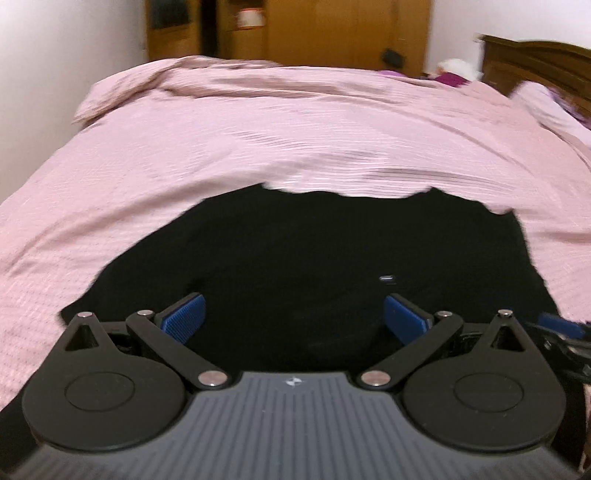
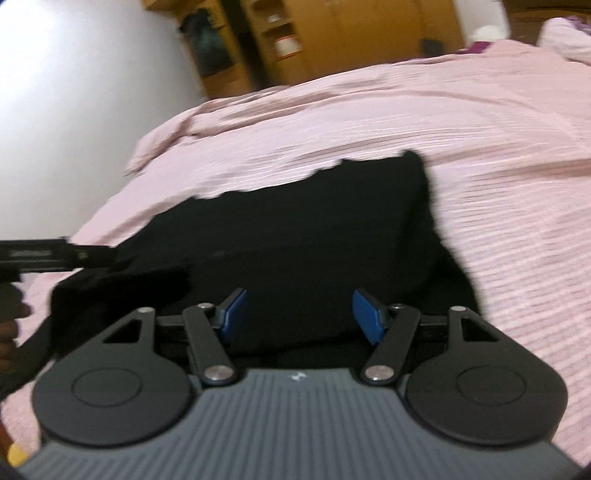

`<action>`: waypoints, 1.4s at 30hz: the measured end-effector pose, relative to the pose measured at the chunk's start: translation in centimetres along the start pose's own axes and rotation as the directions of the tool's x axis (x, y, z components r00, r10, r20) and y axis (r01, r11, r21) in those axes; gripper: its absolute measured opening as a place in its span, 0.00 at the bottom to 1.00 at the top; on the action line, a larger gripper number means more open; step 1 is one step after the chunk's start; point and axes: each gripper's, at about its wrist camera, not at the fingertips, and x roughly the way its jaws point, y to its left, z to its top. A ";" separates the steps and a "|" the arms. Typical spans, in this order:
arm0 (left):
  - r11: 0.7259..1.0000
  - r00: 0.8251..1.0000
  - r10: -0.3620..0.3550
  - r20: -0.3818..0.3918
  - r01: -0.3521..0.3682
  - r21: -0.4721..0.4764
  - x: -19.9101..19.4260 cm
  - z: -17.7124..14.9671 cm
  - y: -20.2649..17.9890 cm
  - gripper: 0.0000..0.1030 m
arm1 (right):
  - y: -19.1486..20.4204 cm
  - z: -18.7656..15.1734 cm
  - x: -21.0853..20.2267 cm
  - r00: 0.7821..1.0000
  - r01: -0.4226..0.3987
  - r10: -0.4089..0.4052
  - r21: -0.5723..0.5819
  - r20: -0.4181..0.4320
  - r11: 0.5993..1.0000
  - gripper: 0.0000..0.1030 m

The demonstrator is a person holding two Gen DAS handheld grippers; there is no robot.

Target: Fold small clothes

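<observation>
Garment [image 1: 314, 258]: black, lying spread flat on pink bedspread [image 1: 258, 140], toward the bed's near edge. Left claw [image 1: 295, 317]: blue pads wide apart, holding nothing, over the garment's near part. Right claw [image 2: 299, 314]: pads likewise wide apart, empty, over the same cloth [image 2: 295, 229]. Wooden wardrobe [image 1: 314, 29] beyond the far edge; headboard [image 1: 539, 59] at the far right corner.

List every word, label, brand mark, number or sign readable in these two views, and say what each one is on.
No readable text in either view.
Small white emblem on the left gripper body: a mark only, no letters.
Similar emblem on the right gripper body: blurred.
Pale marking on the black device at the left edge of the right wrist view: too blurred to read.
Black garment and pink bedspread: no print visible.
</observation>
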 end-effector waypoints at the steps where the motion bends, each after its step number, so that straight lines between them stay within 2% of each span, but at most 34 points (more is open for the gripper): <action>1: 1.000 1.000 -0.008 -0.001 0.008 0.021 0.3 0.0 -0.8 1.00 | -0.4 -0.1 -0.1 1.000 0.021 -0.021 0.003 0.007 1.000 0.64; 5: 0.991 1.000 0.001 -0.025 0.003 0.131 2.4 -0.5 -4.3 0.99 | -2.0 -0.2 -0.5 0.996 0.081 -0.082 0.011 0.031 0.997 0.64; 8: 0.978 0.999 0.039 -0.035 -0.031 0.207 4.4 -1.6 -6.1 0.84 | -2.5 -0.9 -0.5 0.995 0.098 -0.098 0.006 0.024 0.995 0.64; 9: 0.974 0.998 0.055 -0.042 -0.044 0.223 5.2 -2.1 -6.2 0.67 | -2.6 -1.0 -0.3 0.994 0.104 -0.104 0.007 0.020 0.995 0.64; 10: 0.972 0.997 0.065 -0.051 -0.052 0.230 5.9 -2.4 -6.3 0.40 | -2.7 -1.1 -0.3 0.994 0.109 -0.109 0.011 0.017 0.994 0.64; 11: 0.973 0.996 0.071 -0.062 -0.055 0.222 6.4 -2.6 -6.0 0.30 | -2.7 -1.0 0.0 0.994 0.112 -0.112 0.017 0.014 0.994 0.64; 12: 0.978 0.996 0.076 -0.056 -0.063 0.200 6.5 -2.7 -5.4 0.17 | -2.9 -1.1 0.1 0.994 0.110 -0.110 0.024 0.011 0.994 0.63; 13: 0.984 0.996 0.080 -0.038 -0.073 0.165 6.2 -2.6 -4.7 0.10 | -3.0 -1.3 -0.1 0.994 0.107 -0.107 0.026 0.010 0.994 0.63; 16: 0.994 0.994 0.103 0.042 -0.104 0.028 3.3 -2.4 -1.6 0.09 | -3.4 -1.5 -0.2 0.994 0.106 -0.106 0.017 0.015 0.994 0.62; 19: 0.982 0.978 0.184 0.096 -0.179 -0.063 1.0 -3.0 1.0 0.09 | -3.5 -1.4 -0.1 0.993 0.113 -0.113 0.017 0.016 0.994 0.62; 21: 0.969 0.973 0.219 0.079 -0.207 -0.132 0.4 -3.9 3.1 0.09 | -3.6 -1.3 0.0 0.993 0.117 -0.118 0.017 0.016 0.993 0.62; 25: 0.957 0.980 0.200 -0.013 -0.198 -0.211 0.4 -6.8 5.6 0.10 | -3.4 -1.4 0.2 0.990 0.137 -0.137 -0.004 0.009 0.991 0.61; 28: 0.957 0.986 0.159 -0.058 -0.168 -0.237 0.1 -8.9 6.7 0.13 | -3.3 -1.5 0.2 0.989 0.146 -0.146 -0.025 0.004 0.989 0.61; 31: 0.956 0.990 0.133 -0.055 -0.143 -0.258 -0.8 -9.8 7.4 0.18 | -3.3 -1.3 0.2 0.988 0.151 -0.151 -0.041 -0.007 0.988 0.61; 38: 0.962 0.993 0.105 0.053 -0.088 -0.258 -4.5 -8.2 8.3 0.29 | -3.4 -1.0 0.3 0.988 0.153 -0.154 -0.050 -0.018 0.987 0.61; 42: 0.975 0.989 0.112 0.095 -0.091 -0.202 -4.9 -6.8 8.1 0.43 | -3.3 -0.6 0.0 0.988 0.152 -0.152 -0.045 -0.007 0.987 0.62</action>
